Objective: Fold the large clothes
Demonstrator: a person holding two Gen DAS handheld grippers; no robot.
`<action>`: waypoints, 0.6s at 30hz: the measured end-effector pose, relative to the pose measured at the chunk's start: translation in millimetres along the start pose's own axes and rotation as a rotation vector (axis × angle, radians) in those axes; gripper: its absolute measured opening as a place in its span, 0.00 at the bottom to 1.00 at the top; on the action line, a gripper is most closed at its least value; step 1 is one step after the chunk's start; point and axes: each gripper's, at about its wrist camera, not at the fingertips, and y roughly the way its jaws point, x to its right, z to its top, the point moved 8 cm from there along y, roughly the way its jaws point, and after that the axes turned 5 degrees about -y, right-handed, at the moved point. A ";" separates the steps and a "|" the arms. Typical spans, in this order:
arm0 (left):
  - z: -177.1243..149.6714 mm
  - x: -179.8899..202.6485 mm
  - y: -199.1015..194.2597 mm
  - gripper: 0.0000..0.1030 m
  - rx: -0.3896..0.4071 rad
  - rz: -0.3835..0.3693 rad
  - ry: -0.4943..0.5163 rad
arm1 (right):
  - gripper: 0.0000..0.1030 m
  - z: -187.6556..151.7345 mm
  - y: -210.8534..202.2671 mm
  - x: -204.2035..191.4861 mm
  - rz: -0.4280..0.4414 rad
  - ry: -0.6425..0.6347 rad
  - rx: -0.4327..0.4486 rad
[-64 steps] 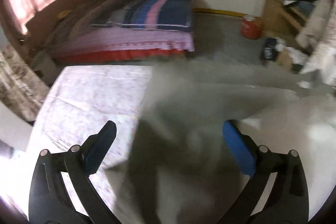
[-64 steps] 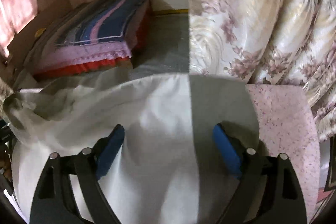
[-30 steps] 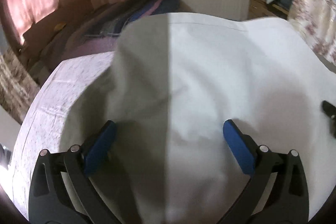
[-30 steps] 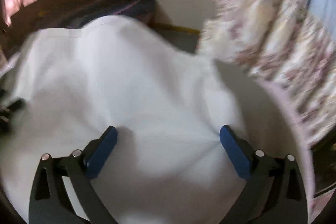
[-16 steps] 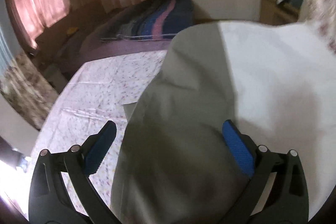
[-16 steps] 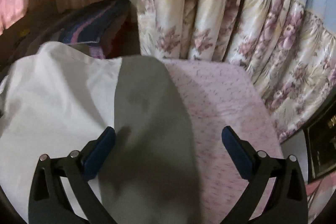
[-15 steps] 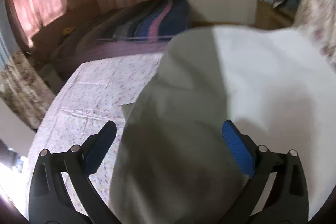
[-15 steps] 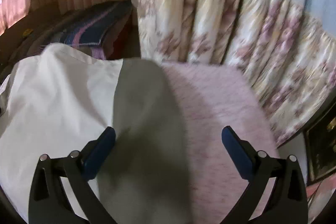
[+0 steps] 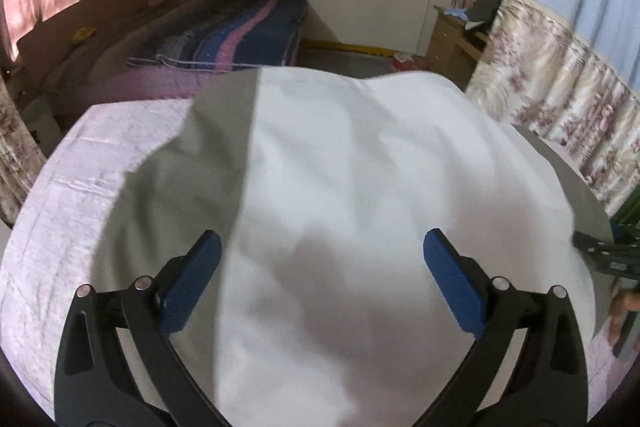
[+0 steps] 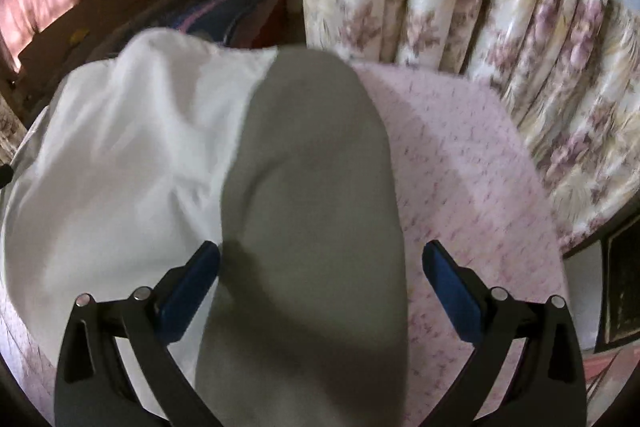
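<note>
A large white garment (image 9: 360, 187) with grey side panels (image 9: 224, 123) lies spread over a table with a pink flowered cover (image 9: 60, 195). In the left wrist view my left gripper (image 9: 320, 267) is open, its blue pads wide apart over the white cloth. In the right wrist view my right gripper (image 10: 320, 267) is also open, standing over the grey panel (image 10: 312, 187) beside the white part (image 10: 120, 155). The cloth runs under both cameras, so its near edge is hidden. The right gripper's dark tip (image 9: 600, 251) and a hand (image 9: 624, 303) show at the left view's right edge.
A bed with a blue and pink striped blanket (image 9: 240, 35) stands beyond the table. Flowered curtains (image 10: 500, 47) hang close along the table's right side. A wooden cabinet (image 9: 452, 43) with clutter sits by the white wall. Bare pink cover (image 10: 480, 167) shows right of the garment.
Over the last two seconds the garment billowed and shifted and now lies flatter across the table. Both cameras have swung, the left one back to the right over the white cloth. Both grippers stayed open.
</note>
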 end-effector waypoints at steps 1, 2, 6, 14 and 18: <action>-3.5 4.7 1.0 0.97 -0.001 -0.006 0.008 | 0.98 -2.6 4.4 1.4 0.014 0.026 -0.004; -5.5 7.2 2.1 0.97 -0.003 -0.008 0.014 | 0.98 -5.2 10.3 3.3 0.038 0.059 -0.011; -14.0 24.0 7.0 0.97 -0.015 -0.032 0.036 | 0.98 -10.9 23.2 3.5 0.090 0.104 -0.031; -24.8 59.0 24.6 0.97 -0.041 -0.056 0.090 | 0.86 -8.4 26.3 -5.9 0.116 0.085 -0.053; -24.8 66.5 29.3 0.97 -0.043 -0.061 0.085 | 0.59 -5.3 19.4 -21.7 0.186 0.048 -0.057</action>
